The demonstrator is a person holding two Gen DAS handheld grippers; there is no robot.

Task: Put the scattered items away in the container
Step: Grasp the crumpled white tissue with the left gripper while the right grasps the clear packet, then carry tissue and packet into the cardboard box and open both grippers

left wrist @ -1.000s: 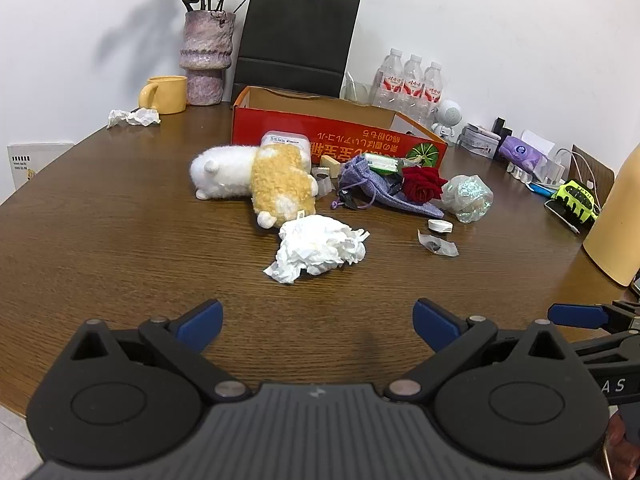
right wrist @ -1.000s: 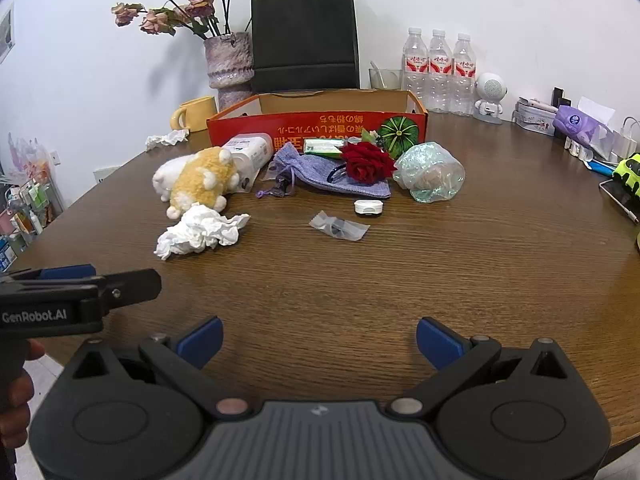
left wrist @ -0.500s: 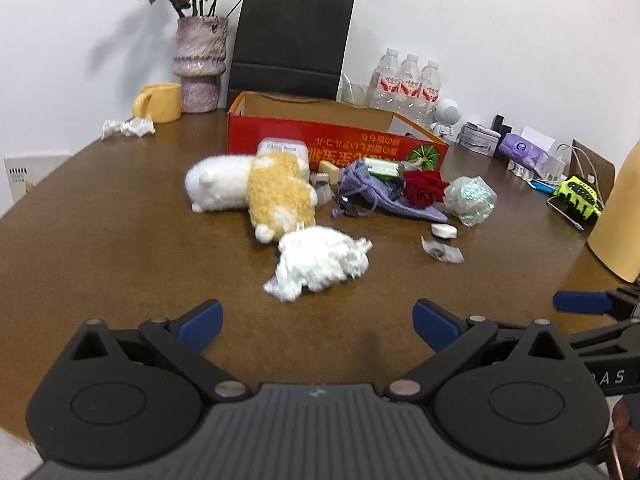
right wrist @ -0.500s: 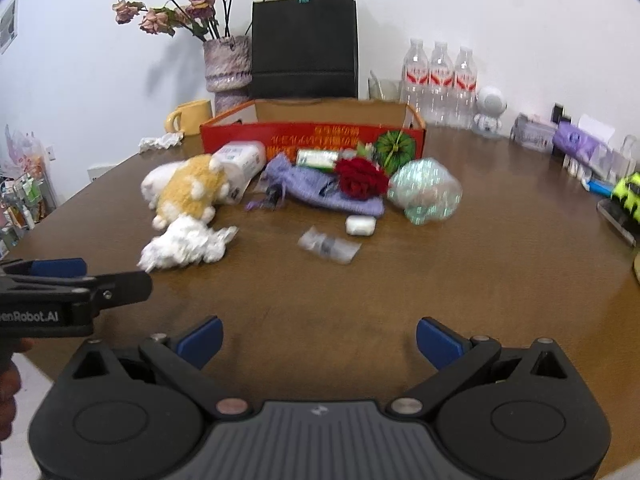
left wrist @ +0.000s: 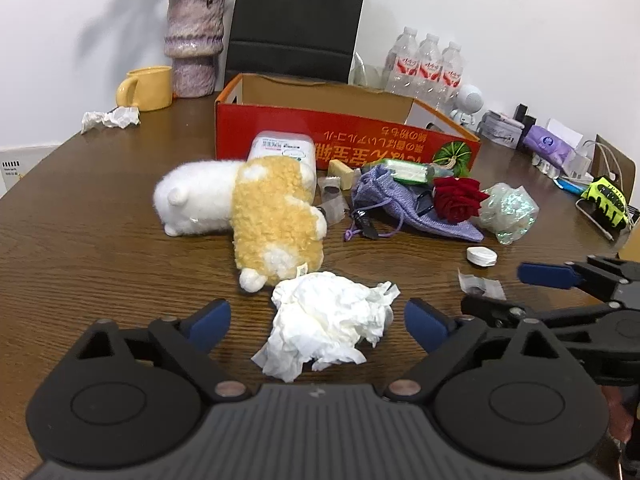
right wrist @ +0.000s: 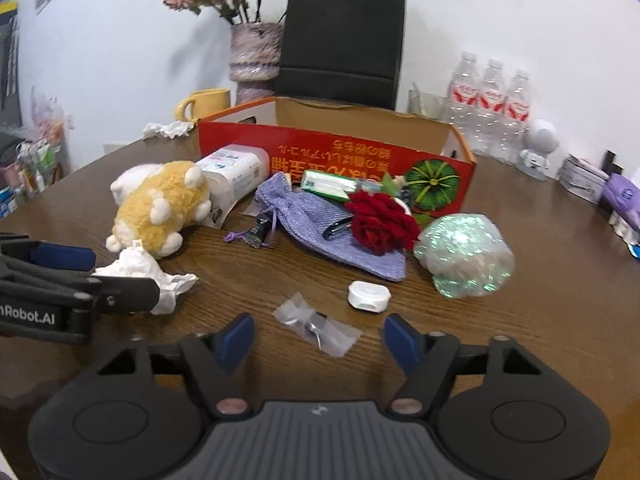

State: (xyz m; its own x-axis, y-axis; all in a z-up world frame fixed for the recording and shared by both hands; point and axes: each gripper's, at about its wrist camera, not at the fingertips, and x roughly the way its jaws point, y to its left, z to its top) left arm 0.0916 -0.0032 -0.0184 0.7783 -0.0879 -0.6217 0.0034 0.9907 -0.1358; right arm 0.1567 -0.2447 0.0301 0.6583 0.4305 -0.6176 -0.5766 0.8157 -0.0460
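While both grippers are hovering spread and empty, the left gripper [left wrist: 316, 320] is flanking the tissue [left wrist: 326, 322], lying near the box [left wrist: 340, 136]: light, soft, crushable, likely best pinched mid-bulk. The right gripper [right wrist: 319, 338] is facing a packet [right wrist: 318, 324]: thin, probably slippery. Only the right view is showing the box's pumpkin end whole.

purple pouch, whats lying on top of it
On the purple pouch lie a red rose and a green-white packet; a dark pen-like tip pokes out. Its contents are hidden.
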